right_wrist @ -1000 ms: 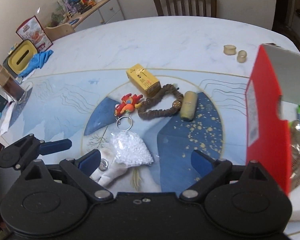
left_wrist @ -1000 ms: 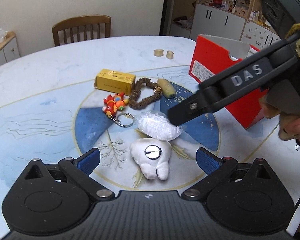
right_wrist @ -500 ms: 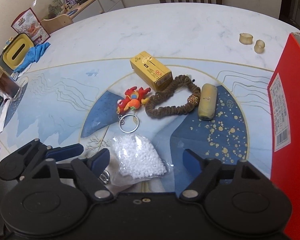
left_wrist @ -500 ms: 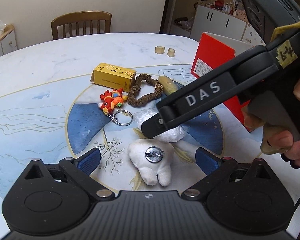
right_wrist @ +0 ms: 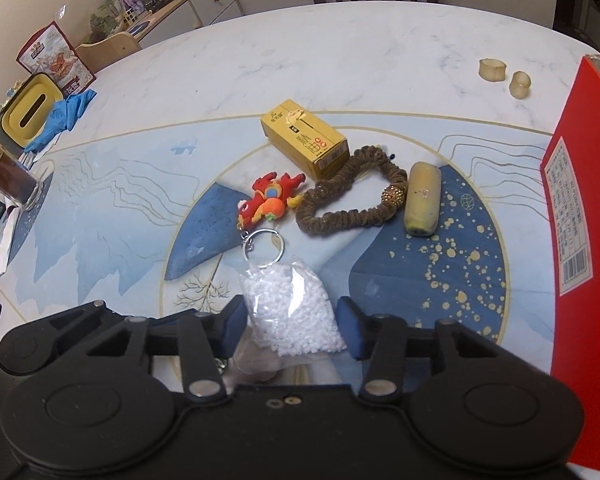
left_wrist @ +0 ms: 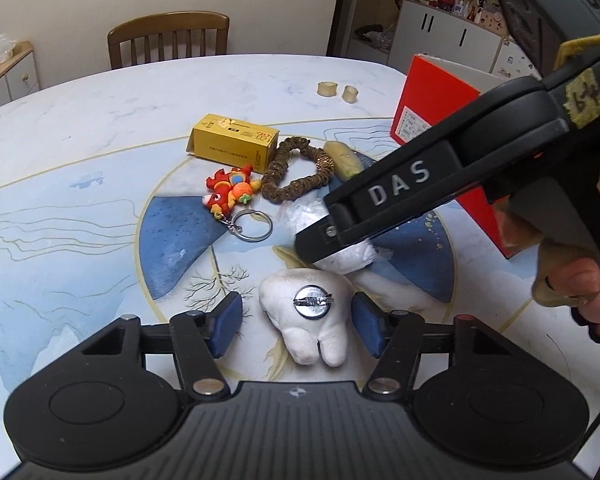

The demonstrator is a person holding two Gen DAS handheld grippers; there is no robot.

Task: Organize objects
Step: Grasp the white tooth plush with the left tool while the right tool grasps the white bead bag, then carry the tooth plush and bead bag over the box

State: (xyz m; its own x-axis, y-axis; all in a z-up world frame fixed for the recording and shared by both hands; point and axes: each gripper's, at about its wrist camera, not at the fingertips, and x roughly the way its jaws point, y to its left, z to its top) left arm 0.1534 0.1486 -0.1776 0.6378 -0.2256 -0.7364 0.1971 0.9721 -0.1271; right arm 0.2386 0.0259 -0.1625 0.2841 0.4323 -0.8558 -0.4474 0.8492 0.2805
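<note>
Left claw (left_wrist: pixel 298 322): its jaws have just been closing around the tooth-shaped plush (left_wrist: pixel 306 312); the blue pads stand either side of it, a sliver of gap showing on each side, so it is not yet clamped.
Right claw (right_wrist: pixel 292 322): its jaws have just been closing over the bag of white beads (right_wrist: pixel 294 312); the pads flank the bag near its edges, and firm contact cannot be told.
Tooth-shaped plush: lying pin-side up on the worktop (left_wrist: pixel 80 120), touching the bag of white beads on its near side.
Bag of white beads: between the plush and the keyring charm (right_wrist: pixel 270 202), its loose plastic tail trailing toward the right claw.
Step in hand: judged to be a double pick, one item per claw.
Doing it well: the plush is best squeezed across its body, clear of the metal pin; the bag is best pinched through the bead mass rather than the slack film, which could slip. Both should be lifted straight up, since the two items touch.
Red box (right_wrist: pixel 580 208): standing open-topped, well to the right of the bag; its contents are hidden.
Yellow carton (right_wrist: pixel 304 138): shut, beyond the keyring charm; nothing is seen inside.
</note>
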